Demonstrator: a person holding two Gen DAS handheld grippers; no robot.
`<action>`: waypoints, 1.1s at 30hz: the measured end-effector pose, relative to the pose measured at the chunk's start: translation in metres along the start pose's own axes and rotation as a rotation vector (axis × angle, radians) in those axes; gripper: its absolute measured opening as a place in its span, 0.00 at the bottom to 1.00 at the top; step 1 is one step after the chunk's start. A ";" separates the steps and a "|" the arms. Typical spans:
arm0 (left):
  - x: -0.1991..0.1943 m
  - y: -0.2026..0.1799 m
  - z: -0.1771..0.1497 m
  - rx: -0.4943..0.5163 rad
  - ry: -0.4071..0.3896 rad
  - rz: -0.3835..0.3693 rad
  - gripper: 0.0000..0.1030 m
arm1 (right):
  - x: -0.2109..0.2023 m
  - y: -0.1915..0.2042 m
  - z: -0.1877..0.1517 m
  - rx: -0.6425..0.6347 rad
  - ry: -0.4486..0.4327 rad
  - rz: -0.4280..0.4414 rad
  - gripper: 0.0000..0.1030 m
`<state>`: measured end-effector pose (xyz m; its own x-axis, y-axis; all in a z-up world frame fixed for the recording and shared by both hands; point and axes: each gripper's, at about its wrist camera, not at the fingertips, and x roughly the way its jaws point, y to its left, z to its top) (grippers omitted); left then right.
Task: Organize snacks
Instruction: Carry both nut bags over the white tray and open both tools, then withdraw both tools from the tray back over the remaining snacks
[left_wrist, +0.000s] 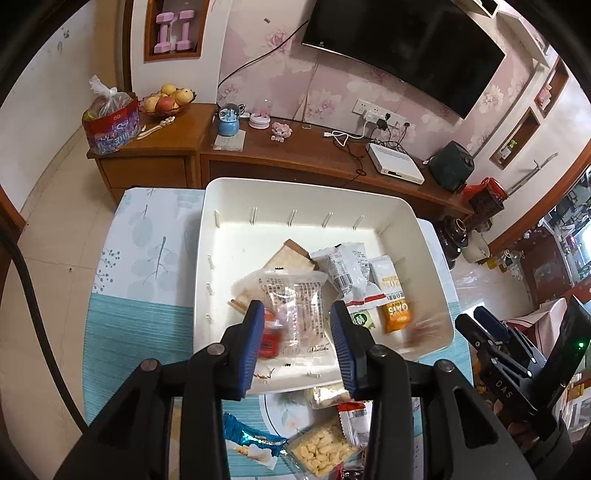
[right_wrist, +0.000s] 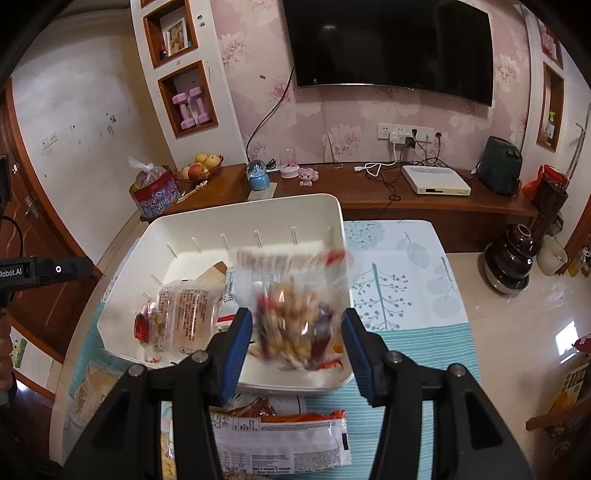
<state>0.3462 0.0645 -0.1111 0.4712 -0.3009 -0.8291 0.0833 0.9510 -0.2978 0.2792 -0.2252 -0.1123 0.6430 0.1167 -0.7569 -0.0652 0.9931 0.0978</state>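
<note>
Snacks lie partly in the bin (left_wrist: 413, 236), more on the table in front of it, and with both grippers' (left_wrist: 297, 347) (right_wrist: 295, 347) jaws apart, the blurred nut pack (right_wrist: 295, 317) between the right's may bounce out.

Even indoor light, fisheye edges, motion-blurred packet (right_wrist: 295, 317)
</note>
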 end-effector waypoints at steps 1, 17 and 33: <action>-0.002 0.001 -0.001 -0.003 0.000 0.001 0.35 | 0.000 0.000 0.000 0.001 0.002 -0.003 0.52; -0.077 0.008 -0.017 -0.039 -0.100 -0.039 0.51 | -0.041 0.004 -0.018 0.043 -0.007 -0.040 0.55; -0.134 0.018 -0.080 -0.049 -0.083 -0.007 0.53 | -0.076 0.009 -0.060 0.109 0.026 0.043 0.55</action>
<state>0.2145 0.1160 -0.0428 0.5421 -0.2988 -0.7854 0.0446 0.9436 -0.3282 0.1838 -0.2239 -0.0928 0.6212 0.1610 -0.7669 -0.0084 0.9800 0.1989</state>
